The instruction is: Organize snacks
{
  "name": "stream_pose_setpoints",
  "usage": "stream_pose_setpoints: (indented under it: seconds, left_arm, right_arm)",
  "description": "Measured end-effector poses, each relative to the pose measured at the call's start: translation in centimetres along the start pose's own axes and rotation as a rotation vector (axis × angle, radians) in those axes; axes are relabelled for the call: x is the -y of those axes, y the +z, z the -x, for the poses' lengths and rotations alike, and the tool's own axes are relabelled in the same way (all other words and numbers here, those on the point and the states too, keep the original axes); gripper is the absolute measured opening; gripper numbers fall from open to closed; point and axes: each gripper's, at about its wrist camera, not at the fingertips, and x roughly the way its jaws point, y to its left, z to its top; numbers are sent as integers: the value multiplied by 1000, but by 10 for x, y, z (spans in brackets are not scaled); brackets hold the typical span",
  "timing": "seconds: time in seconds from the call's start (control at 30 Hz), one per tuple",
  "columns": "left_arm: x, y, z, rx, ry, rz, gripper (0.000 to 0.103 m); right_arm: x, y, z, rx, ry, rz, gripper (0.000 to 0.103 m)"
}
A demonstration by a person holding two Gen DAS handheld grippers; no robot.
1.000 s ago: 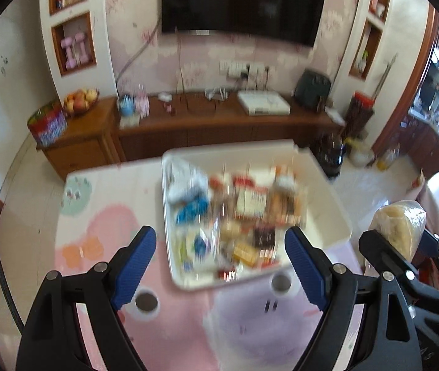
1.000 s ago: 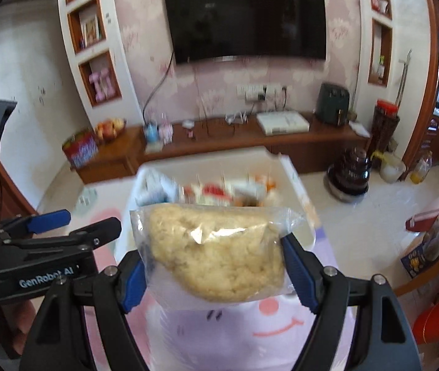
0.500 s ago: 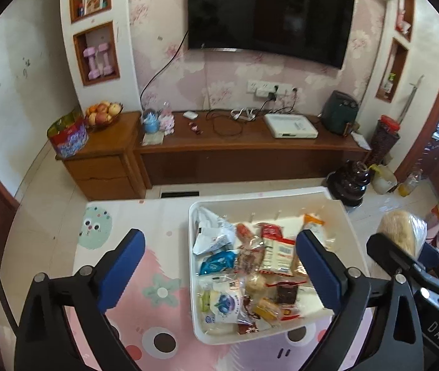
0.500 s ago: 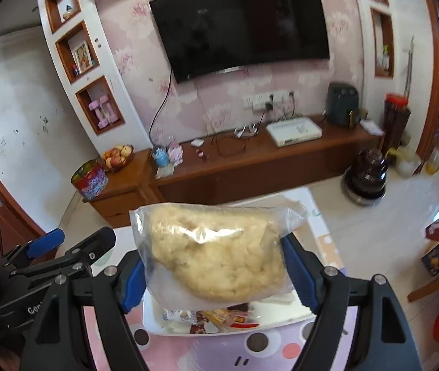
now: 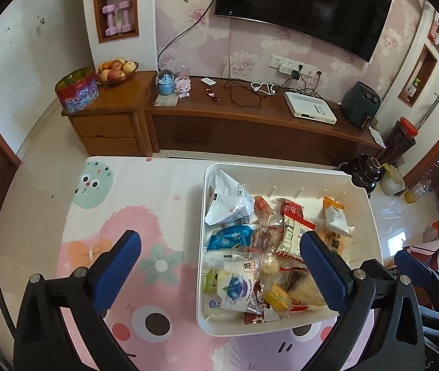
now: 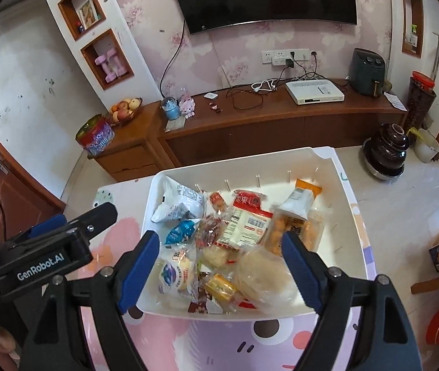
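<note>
Right tongs [image 6: 221, 267]: jaws opening, pads clear of the clear bag of pale crumbly snack [image 6: 265, 278], which lies between them in the near right corner of the white tray [image 6: 353, 241], its long axis running left to right. Left tongs [image 5: 219, 273]: jaws opening, nothing held. Tray on the pink cartoon-print bench [image 5: 120, 216]; contents heaped: white packet [image 6: 179, 204] far left, orange-topped packet [image 6: 299, 201] pointing far, blue wrapper [image 6: 182, 230].

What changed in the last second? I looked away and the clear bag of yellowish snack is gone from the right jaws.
The right hand-held gripper is opening and has dropped the clear bag into the white tray. The left hand-held gripper is widening, empty. The tray stayed put.
</note>
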Motion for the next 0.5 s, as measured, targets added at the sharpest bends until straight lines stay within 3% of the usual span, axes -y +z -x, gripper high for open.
stream_pose_setpoints:
  seconds: [0.27,0.5]
  left_arm:
    - [-8,-15,17,-6,15,33,102]
    - [-8,-33,46,21,13,-4,102]
  right_arm:
    - [0,-9,11,-3,2,26,86]
    - [-1,-19,36,21,-17,26,86]
